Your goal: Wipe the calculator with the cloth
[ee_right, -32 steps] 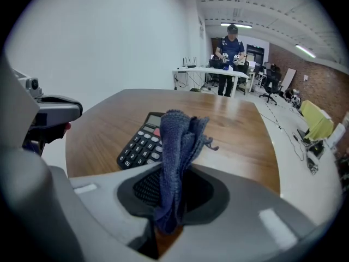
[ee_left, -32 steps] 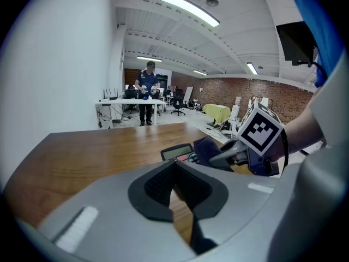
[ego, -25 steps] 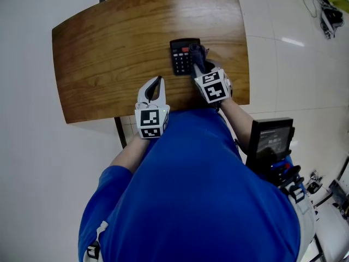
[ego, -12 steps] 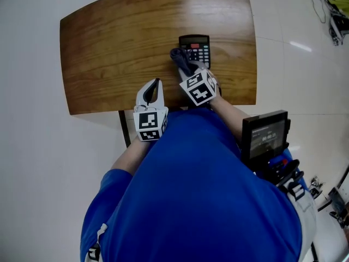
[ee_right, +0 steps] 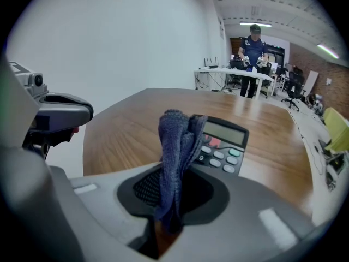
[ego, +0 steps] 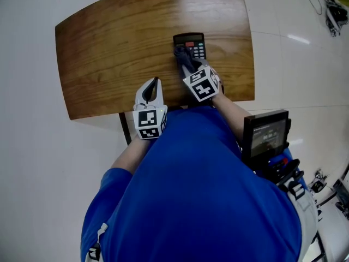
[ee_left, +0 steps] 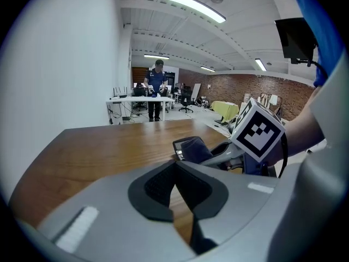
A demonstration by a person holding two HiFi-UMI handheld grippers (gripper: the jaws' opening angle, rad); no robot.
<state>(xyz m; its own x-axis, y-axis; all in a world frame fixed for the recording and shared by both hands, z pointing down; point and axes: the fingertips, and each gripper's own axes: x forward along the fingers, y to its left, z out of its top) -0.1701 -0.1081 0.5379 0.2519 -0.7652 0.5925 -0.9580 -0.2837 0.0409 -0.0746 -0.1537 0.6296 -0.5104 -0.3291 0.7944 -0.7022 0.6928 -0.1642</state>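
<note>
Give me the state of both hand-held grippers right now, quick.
Left hand-held gripper: closed, nothing between its jaws.
Right hand-held gripper: closed on the cloth, by the calculator.

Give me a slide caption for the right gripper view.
Right gripper pinching a blue cloth at the calculator on a wooden table.

I see a wooden worktop (ego: 109,48) on a pale tiled floor (ego: 32,173). In the left gripper view a white wall (ee_left: 71,64) fills the left, strip lights (ee_left: 194,6) run across the top, a brick wall (ee_left: 256,89) closes the right, and a white desk (ee_left: 139,99) stands far back at centre.
</note>
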